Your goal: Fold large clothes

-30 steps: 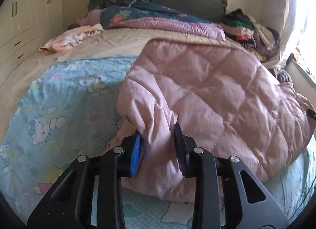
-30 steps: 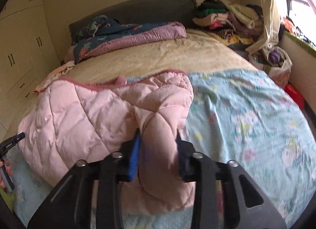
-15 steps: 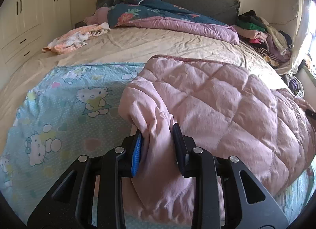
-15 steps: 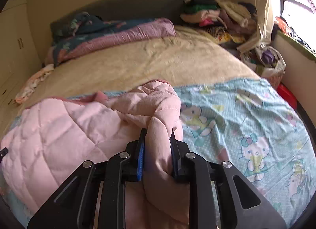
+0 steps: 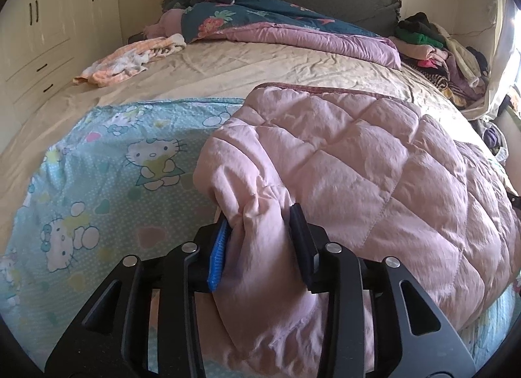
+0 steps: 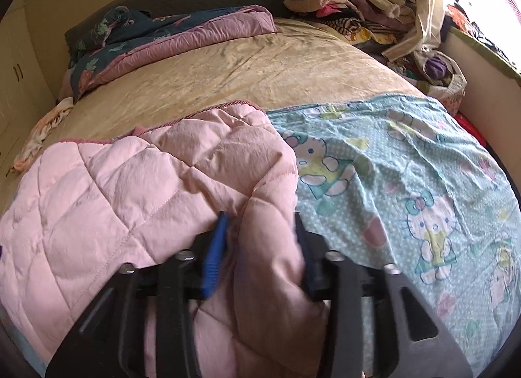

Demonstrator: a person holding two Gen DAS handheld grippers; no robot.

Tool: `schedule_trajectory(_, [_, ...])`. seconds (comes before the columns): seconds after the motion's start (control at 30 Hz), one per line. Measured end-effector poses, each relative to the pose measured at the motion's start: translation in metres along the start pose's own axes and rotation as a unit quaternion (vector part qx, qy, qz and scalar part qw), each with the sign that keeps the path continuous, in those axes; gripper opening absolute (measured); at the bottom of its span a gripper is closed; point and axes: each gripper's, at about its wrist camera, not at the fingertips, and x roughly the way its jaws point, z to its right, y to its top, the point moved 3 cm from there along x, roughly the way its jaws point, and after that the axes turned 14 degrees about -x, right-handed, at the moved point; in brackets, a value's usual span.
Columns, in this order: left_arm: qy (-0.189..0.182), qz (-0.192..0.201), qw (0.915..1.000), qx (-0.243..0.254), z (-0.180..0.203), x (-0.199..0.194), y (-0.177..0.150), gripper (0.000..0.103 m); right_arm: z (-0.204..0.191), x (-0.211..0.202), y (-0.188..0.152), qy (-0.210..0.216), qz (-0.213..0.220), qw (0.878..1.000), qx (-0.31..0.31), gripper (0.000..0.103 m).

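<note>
- Left wrist view: the left gripper [image 5: 259, 231], at lower centre of the frame, is clamped on a bunched corner of the pink quilted garment [image 5: 358, 163]. The blue pad sits left of the pinched fold and the black pad right of it.
- Left wrist view: the bulk of the garment spreads from the gripper toward the right and upper right of the frame, lying on the cartoon-print sheet [image 5: 107, 182], which fills the left half. Its maroon-piped edge [image 5: 312, 88] runs across the frame near the bare bed [image 5: 228, 65].
- Right wrist view: the right gripper [image 6: 260, 234], at lower centre and slightly blurred, is clamped on the opposite corner of the same garment [image 6: 130, 189].
- Right wrist view: here the garment extends to the left of the frame; the sheet [image 6: 407, 176] lies at right.
- Both views: the garment's long axis appears to run from one gripper to the other, each holding one near corner. The free piped edge lies farthest from both, so the coming fold likely carries the held edge forward toward it, both arms equally placed.
- Background: a folded quilt [image 5: 293, 36] and a clothes pile [image 6: 351, 3] sit at the top of the frames.
</note>
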Motion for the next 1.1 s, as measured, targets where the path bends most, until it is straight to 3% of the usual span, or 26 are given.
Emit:
schedule_trajectory(0.03, [0.002, 0.001, 1.0000, 0.000, 0.000, -0.002, 0.000, 0.031, 0.000, -0.010, -0.002, 0.010, 0.011, 1.000, 0.005, 0.075])
schedule_trajectory(0.1, [0.005, 0.002, 1.0000, 0.000, -0.001, -0.005, 0.002, 0.034, -0.002, -0.026, -0.006, 0.028, 0.027, 0.999, 0.012, 0.087])
schedule_trajectory(0.23, [0.003, 0.008, 1.0000, -0.001, -0.002, -0.018, 0.003, 0.053, -0.008, -0.059, -0.014, 0.049, 0.048, 0.998, 0.013, 0.098])
schedule_trajectory(0.3, [-0.001, 0.012, 0.9999, -0.003, -0.002, -0.026, 0.003, 0.064, -0.010, -0.075, -0.020, 0.063, 0.055, 0.996, 0.018, 0.099])
schedule_trajectory(0.47, [-0.005, 0.015, 0.9998, -0.008, -0.003, -0.042, -0.001, 0.075, -0.012, -0.102, -0.036, 0.075, 0.062, 0.994, 0.041, 0.099])
schedule_trajectory(0.9, [-0.007, -0.011, 0.9973, -0.072, -0.033, -0.057, -0.036, 0.086, -0.005, -0.114, -0.085, 0.076, 0.034, 0.992, 0.100, 0.099])
schedule_trajectory(1.03, [-0.043, -0.050, 0.9885, -0.136, -0.047, -0.049, -0.047, 0.092, -0.003, -0.103, -0.097, 0.093, 0.013, 0.987, 0.131, 0.099])
schedule_trajectory(1.1, [-0.043, -0.068, 0.9844, -0.157, -0.051, -0.039, -0.052, 0.092, -0.003, -0.097, -0.100, 0.100, 0.007, 0.984, 0.145, 0.099])
